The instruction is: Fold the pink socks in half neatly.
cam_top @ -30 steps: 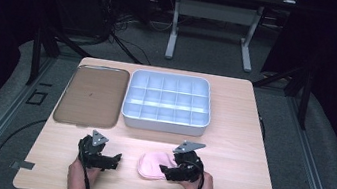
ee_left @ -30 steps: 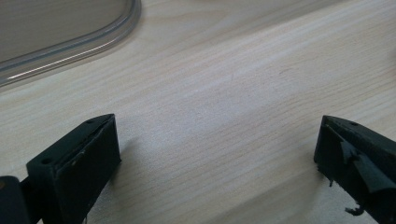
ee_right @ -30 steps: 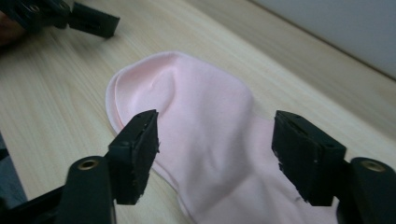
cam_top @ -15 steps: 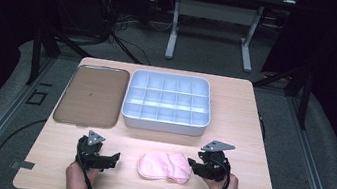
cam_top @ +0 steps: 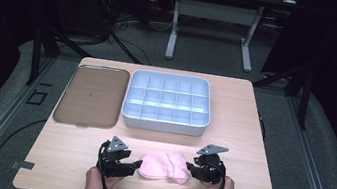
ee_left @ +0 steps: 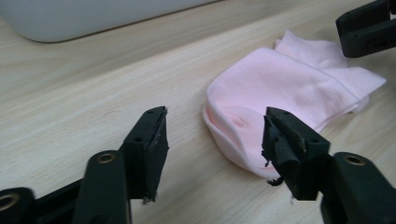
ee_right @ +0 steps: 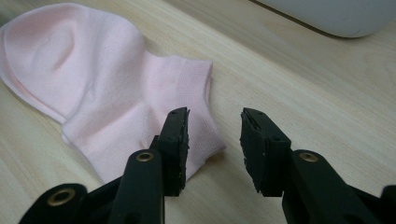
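pink socks flanked, nothing gripped yet

at ten o'clock on the pale wooden table a flat brown plastic lid is laid, with a pale blue plastic compartment box just beside it at twelve o'clock; every visible cell of the box is bare.

toward six o'clock, the left gripper is seen with its jaws spread wide and nothing between them; in the left gripper view one jaw is brought close to the rounded toe end of the soft pink folded socks, though contact cannot be told.

the socks are lying flat on the table at six o'clock, between the two grippers and well apart from the box.

the right gripper is held at the cuff end with its jaws parted moderately and empty; in the right gripper view one jaw is seen over the cuff edge.

the work is judged barely begun: a grasp is being lined up, while any lifting, handling or placing is left to do.
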### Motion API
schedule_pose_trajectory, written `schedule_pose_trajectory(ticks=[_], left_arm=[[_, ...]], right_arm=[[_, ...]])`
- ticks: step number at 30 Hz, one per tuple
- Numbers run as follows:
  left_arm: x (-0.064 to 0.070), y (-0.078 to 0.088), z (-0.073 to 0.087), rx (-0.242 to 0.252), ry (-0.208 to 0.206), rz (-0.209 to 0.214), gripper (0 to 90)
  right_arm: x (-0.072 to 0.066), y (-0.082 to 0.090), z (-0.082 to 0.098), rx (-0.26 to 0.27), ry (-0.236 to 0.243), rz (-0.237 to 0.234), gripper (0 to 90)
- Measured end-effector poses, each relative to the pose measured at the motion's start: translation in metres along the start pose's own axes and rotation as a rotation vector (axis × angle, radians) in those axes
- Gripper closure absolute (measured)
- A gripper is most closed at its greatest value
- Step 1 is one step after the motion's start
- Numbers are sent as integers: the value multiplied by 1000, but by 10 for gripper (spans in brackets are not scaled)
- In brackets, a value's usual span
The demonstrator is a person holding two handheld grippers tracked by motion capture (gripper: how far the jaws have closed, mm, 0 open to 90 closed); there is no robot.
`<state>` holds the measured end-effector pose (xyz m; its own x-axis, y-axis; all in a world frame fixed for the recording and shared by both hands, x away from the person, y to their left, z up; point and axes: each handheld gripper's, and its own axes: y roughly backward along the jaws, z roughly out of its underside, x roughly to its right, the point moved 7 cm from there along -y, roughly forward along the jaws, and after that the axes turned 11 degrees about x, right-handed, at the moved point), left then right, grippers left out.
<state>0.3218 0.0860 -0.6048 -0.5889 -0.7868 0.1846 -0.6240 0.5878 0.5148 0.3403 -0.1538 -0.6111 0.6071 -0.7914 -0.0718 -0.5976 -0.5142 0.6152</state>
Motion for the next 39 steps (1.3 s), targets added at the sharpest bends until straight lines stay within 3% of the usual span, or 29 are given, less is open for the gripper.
schedule_pose_trajectory(ticks=[5, 13, 16, 19, 24, 29, 31, 34, 39], left_arm=[[3, -9, 4, -49, -27, -3, 538], [4, -14, 12, -88, -53, -2, 799], [5, -14, 14, -95, -94, -11, 858], [6, -14, 14, -99, -114, -18, 867], [-1, -12, 15, -100, -83, -12, 871], [-4, -12, 16, -97, -76, -10, 871], [-4, -12, 15, -94, -91, -5, 866], [-5, -11, 13, -62, -67, -2, 748], [-7, -3, 8, -1, -48, 2, 644]], right_arm=[[-2, -3, 3, -14, 20, -8, 627], [-7, -8, 9, -30, 45, -7, 702], [-9, -8, 10, -30, 47, -7, 739], [-8, -7, 11, -29, 29, -6, 756], [-6, -5, 13, -23, 13, 23, 787], [-4, -2, 15, -18, -3, 44, 789], [-5, -2, 15, -12, -5, 53, 778], [-3, -2, 15, -5, -20, 36, 722], [0, 5, 14, 42, -39, 14, 679]])
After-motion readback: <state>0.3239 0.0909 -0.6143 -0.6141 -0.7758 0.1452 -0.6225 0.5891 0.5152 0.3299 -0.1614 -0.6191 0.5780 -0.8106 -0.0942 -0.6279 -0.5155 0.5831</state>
